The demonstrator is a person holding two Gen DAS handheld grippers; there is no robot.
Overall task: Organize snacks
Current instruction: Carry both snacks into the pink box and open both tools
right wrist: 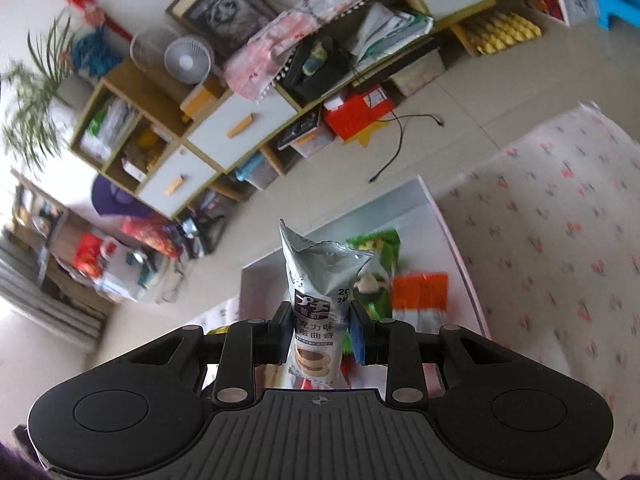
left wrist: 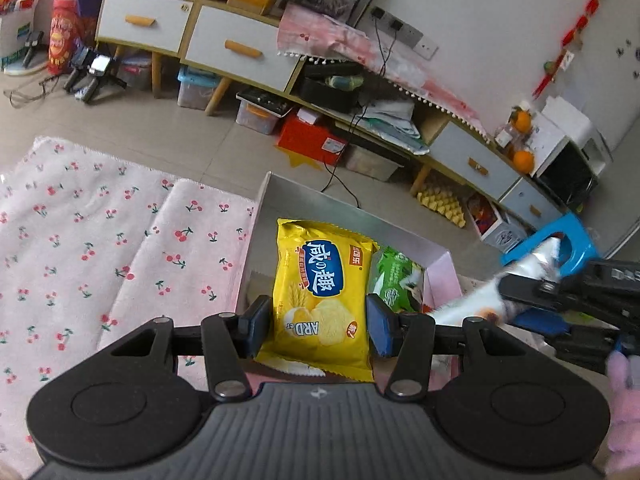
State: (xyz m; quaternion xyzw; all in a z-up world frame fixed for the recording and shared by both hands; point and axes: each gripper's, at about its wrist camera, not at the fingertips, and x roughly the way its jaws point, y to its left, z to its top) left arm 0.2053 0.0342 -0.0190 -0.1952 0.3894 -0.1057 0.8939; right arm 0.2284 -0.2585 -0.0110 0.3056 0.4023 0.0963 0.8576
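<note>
My left gripper is shut on a yellow cracker packet and holds it over the pink-walled box. A green snack packet lies in the box to its right. My right gripper is shut on a silver cookie packet and holds it upright above the same box. Below it lie the green packet and an orange-and-white packet. The right gripper with its silver packet shows at the right edge of the left wrist view.
A pink cherry-print cloth covers the table around the box. Beyond the table's edge is tiled floor with a low cabinet, storage bins, a red box and a blue stool.
</note>
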